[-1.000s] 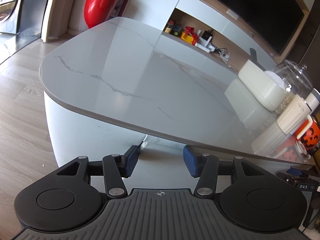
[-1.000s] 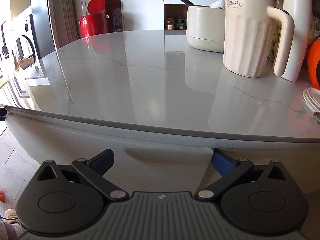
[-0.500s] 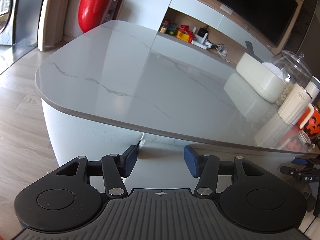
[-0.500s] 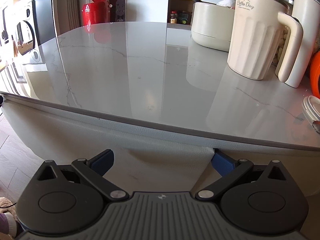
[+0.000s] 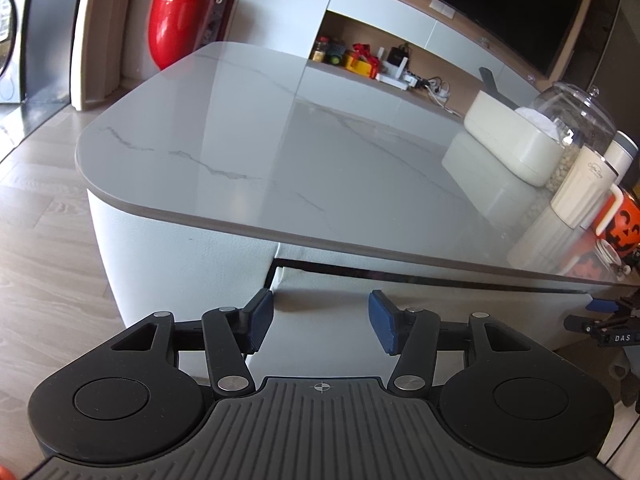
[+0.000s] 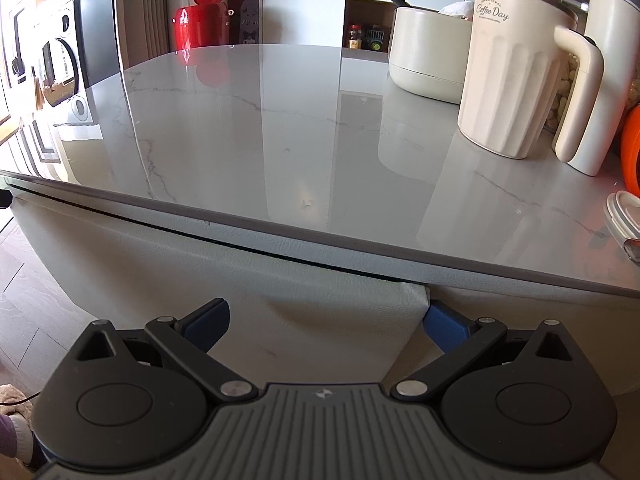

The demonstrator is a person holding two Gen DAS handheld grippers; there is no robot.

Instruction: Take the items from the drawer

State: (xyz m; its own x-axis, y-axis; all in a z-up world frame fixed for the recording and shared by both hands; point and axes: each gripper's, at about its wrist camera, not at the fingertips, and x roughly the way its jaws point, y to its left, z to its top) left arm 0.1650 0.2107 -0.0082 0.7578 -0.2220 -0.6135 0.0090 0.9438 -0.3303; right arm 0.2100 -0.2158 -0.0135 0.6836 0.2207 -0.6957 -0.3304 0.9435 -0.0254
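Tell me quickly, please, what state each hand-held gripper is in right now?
Left hand-held gripper: open, jaws just closed slightly, nothing between them, at the drawer.
Right hand-held gripper: open wide, holding nothing.

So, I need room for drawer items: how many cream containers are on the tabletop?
3: a wide tub at the back, the Coffee Day cup nearer, a tall tumbler right of it. Others may be offscreen.

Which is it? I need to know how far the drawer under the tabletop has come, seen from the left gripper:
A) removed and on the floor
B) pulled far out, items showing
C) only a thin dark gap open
C: the drawer front shows just a thin dark gap under the tabletop; no contents visible.
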